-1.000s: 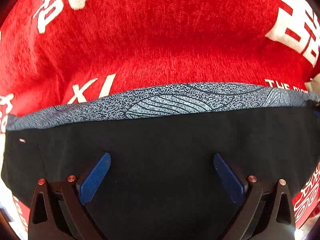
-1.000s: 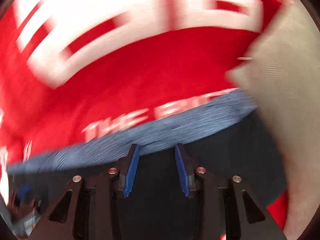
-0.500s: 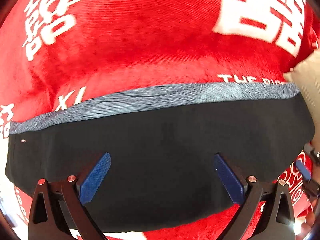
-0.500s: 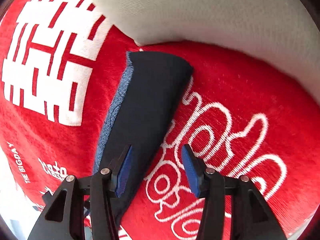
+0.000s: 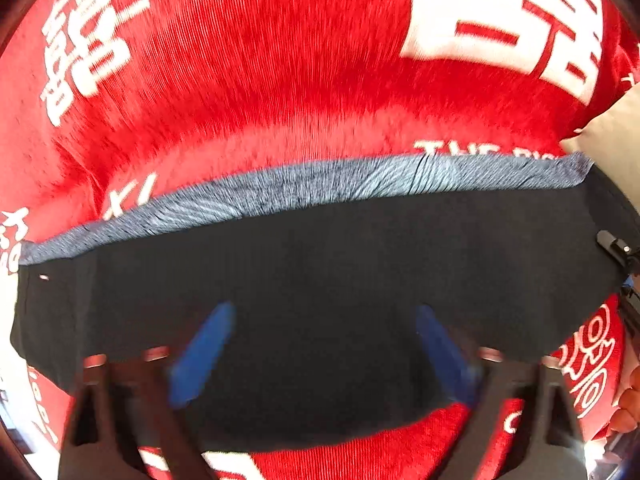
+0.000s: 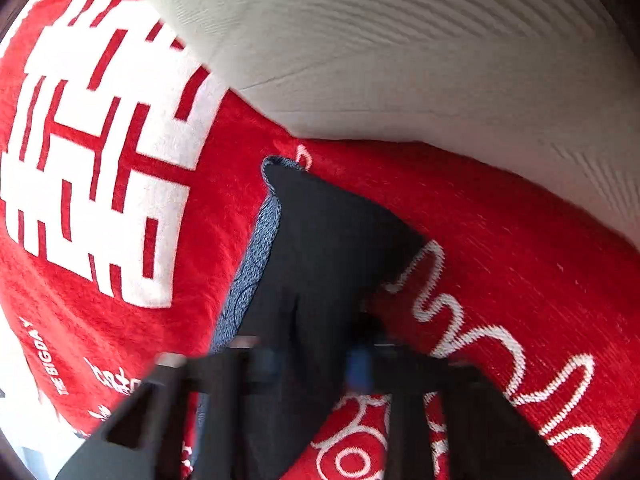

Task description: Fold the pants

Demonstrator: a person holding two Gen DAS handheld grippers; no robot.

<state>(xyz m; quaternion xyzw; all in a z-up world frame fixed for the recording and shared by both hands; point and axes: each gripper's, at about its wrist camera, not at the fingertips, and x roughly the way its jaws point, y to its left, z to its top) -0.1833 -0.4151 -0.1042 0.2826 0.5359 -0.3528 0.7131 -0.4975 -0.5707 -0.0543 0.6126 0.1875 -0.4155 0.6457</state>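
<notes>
The black pants [image 5: 320,248] lie folded into a long strip on a red blanket [image 5: 280,80], with a grey patterned band [image 5: 320,184] along their far edge. My left gripper [image 5: 322,356] hovers over the strip's middle. Its jaws stand wide and are closing, with nothing pinched between the blue pads [image 5: 200,356]. In the right wrist view the strip's end [image 6: 328,232] runs away from me. My right gripper [image 6: 316,360] is at the near part of that end, its jaws closing, and black fabric is bunched between the blurred pads.
A beige ribbed cushion [image 6: 400,40] lies just beyond the pants' right end and shows at the edge of the left view [image 5: 616,144]. The blanket [image 6: 520,240] carries large white characters. Part of a hand [image 5: 628,400] shows at the lower right.
My right gripper swung round to the end of the pants and its jaws narrowed onto the black fabric. The left gripper shifted right along the strip and its pads came slightly closer together.
</notes>
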